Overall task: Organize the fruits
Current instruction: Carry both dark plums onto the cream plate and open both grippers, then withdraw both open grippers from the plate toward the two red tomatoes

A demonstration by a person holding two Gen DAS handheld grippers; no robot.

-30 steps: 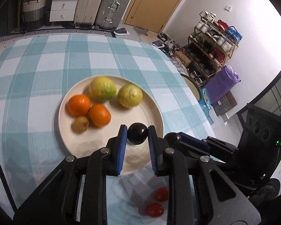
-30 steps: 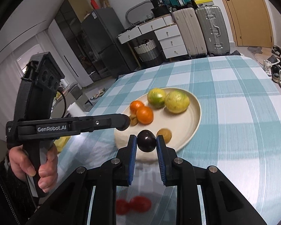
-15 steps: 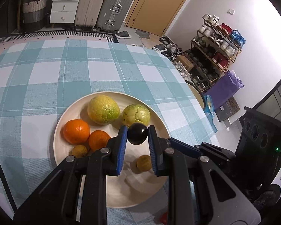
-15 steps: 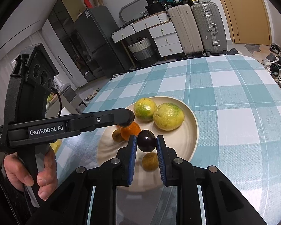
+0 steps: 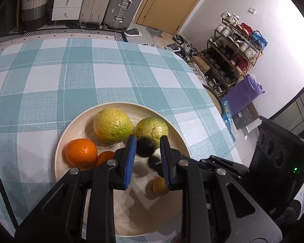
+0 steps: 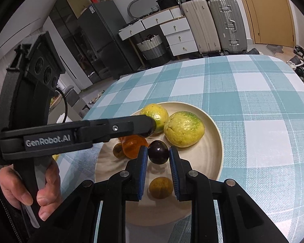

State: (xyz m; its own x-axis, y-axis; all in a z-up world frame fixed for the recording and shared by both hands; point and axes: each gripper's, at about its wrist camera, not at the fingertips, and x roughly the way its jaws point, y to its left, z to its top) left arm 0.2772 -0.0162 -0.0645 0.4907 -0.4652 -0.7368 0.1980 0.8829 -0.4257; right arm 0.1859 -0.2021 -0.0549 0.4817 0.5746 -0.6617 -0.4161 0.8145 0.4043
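A beige plate (image 5: 59,158) (image 6: 202,162) holds two yellow-green fruits (image 5: 112,125) (image 5: 152,126), two oranges (image 5: 81,151) and small brown fruits (image 5: 160,186) (image 6: 160,187). My left gripper (image 5: 148,138) hovers over the plate's middle, shut on a small dark plum (image 5: 145,148) that looks blurred between the blue pads. In the right wrist view my right gripper (image 6: 158,148) is shut on a second dark plum (image 6: 158,155), low over the plate near an orange (image 6: 133,143). The left gripper's finger (image 6: 131,127) crosses above the plate there and hides part of a green fruit (image 6: 158,113).
The plate sits on a table with a teal and white checked cloth (image 5: 71,77); the table's edge curves away at the right (image 5: 212,93). A person's hand (image 6: 30,192) grips the left gripper's handle. Suitcases (image 6: 212,24), drawers and a shoe rack (image 5: 233,50) stand beyond.
Both grippers have moved forward and a little down, from the plate's near rim to over its middle, each still carrying its plum. The red tomatoes near the table's front have left the view.
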